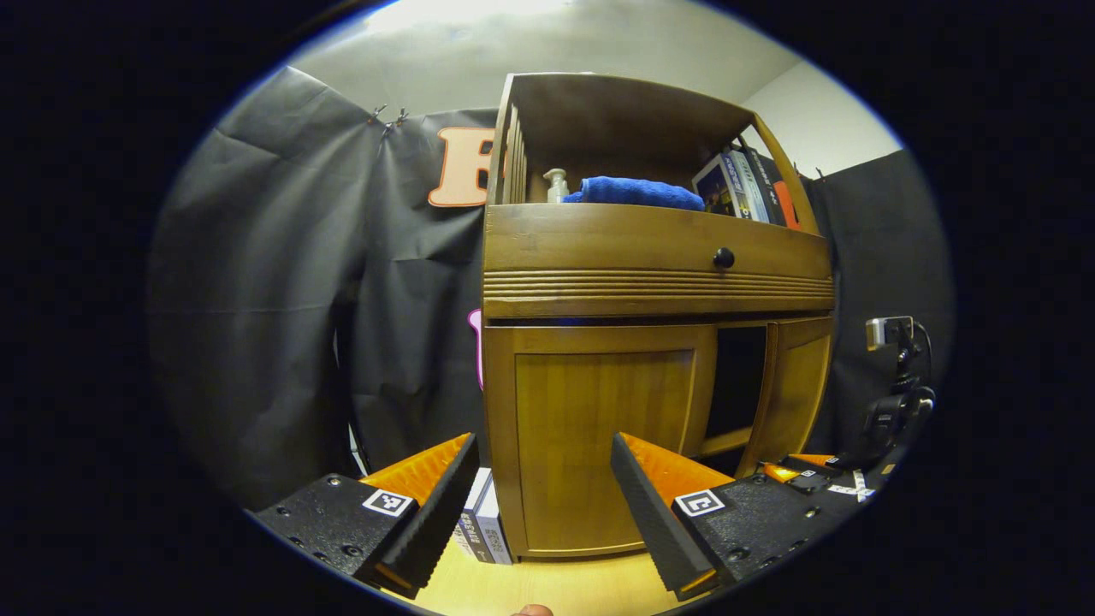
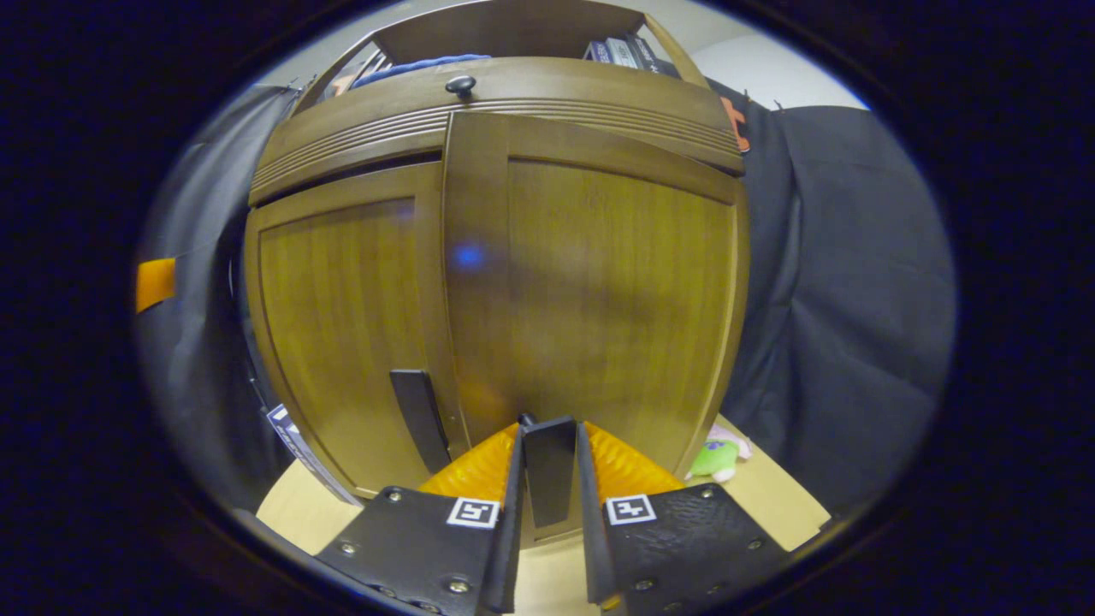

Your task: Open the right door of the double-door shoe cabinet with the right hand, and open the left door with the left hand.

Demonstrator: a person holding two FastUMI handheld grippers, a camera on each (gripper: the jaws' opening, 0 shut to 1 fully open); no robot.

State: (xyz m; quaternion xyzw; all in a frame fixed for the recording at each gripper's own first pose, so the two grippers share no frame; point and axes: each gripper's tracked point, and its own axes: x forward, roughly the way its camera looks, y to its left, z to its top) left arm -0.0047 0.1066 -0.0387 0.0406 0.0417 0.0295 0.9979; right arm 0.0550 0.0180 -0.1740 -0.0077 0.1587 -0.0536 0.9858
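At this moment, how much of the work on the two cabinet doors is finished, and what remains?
Partly done. In the left gripper view the right door stands ajar, with a dark gap beside it. In hand: the right tool is shut on the right door handle, so that door is mid-opening. Left to do: the left door is closed, and the left tool hangs open in front of it, gripping nothing.

Dim, warm light falls from the ceiling (image 1: 453, 17). Fisheye bending curves the edges. The right gripper view's door (image 2: 590, 291) looks softly blurred, with a faint blue glare.

Right door (image 1: 791, 389) ajar, left door (image 1: 599, 441) closed
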